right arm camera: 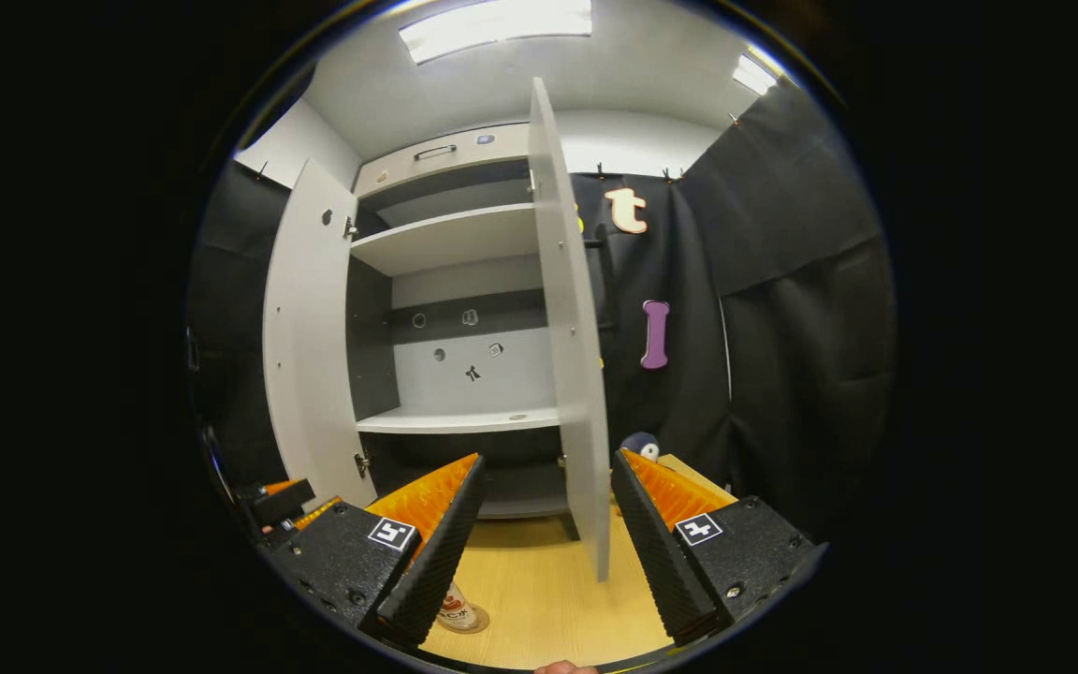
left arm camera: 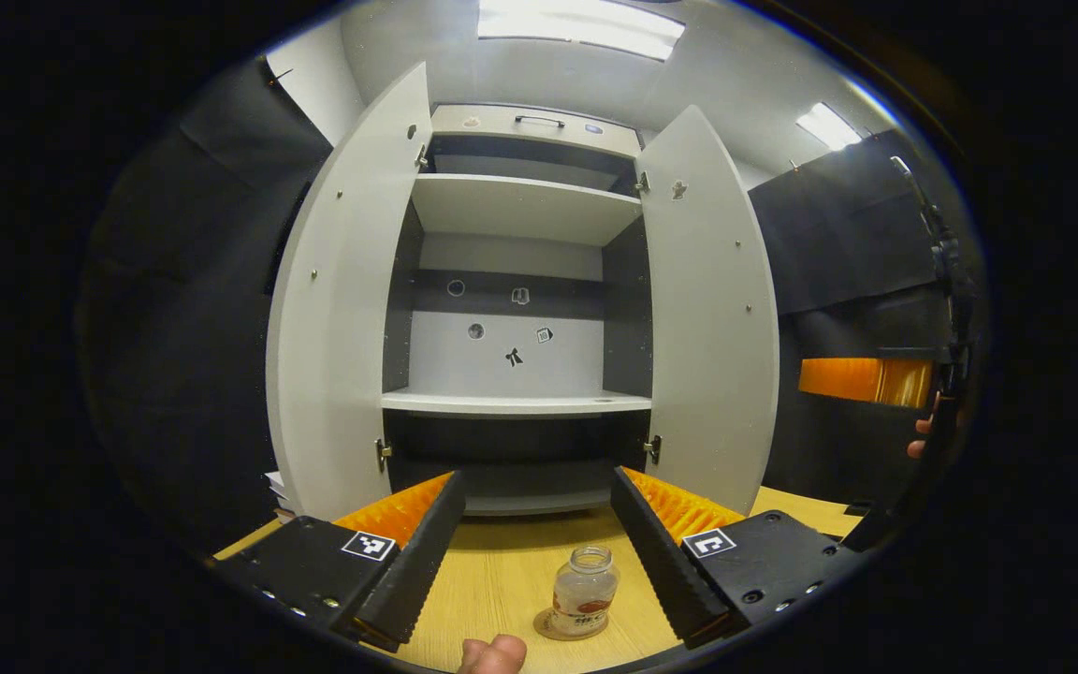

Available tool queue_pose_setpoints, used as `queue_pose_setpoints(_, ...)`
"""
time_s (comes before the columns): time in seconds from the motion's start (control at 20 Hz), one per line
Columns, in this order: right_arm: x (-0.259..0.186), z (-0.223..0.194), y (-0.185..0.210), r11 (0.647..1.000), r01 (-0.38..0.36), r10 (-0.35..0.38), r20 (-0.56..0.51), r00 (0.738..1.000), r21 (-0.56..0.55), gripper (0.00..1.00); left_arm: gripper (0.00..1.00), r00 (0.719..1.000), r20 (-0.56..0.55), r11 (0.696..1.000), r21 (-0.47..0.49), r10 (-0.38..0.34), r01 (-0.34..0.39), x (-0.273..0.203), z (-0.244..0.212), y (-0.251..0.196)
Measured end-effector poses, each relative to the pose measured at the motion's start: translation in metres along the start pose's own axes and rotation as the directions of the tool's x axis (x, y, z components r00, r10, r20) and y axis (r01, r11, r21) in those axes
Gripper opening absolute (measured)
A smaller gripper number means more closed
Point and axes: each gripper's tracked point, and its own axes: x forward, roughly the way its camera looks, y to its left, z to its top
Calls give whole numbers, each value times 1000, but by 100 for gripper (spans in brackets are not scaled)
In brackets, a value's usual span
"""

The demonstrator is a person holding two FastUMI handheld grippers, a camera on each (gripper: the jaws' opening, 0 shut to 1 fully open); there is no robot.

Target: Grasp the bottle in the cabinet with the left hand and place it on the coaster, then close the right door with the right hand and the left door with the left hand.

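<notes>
The bottle (left arm camera: 585,592) stands upright on the round coaster (left arm camera: 548,626) on the wooden table (left arm camera: 502,571), in front of the cabinet (left arm camera: 520,281). The left gripper (left arm camera: 534,552) has its fingers spread wide, and the bottle is between them but not touched. Both doors are open: the left door (left arm camera: 338,309) and the right door (left arm camera: 712,318). The right gripper (right arm camera: 544,552) also has wide fingers, and the edge of the right door is between them.

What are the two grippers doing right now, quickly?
Left gripper: open, holding nothing; bottle stands on coaster.
Right gripper: open, empty, facing right door.
</notes>
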Motion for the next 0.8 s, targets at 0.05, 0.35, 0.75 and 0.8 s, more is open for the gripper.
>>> queue_pose_setpoints(0.05, 2, 7, 2, 1000, -18, 18, 13, 1000, 2, 83, 95, 1000, -4, 1000, -18, 12, -12, -1, 3, 4)
queue_pose_setpoints(0.35, 34, 77, -65, 997, 66, -69, 80, 994, 36, 83, 94, 999, -20, 999, -31, 32, -32, -3, 13, 2)
queue_pose_setpoints(0.75, 121, 155, -145, 991, 129, -133, 102, 986, 45, 83, 94, 999, 14, 999, -37, 31, -30, 1, 14, -29)
queue_pose_setpoints(0.8, 130, 161, -146, 992, 123, -127, 108, 986, 39, 83, 94, 999, 17, 998, -36, 46, -45, 3, 14, -29)
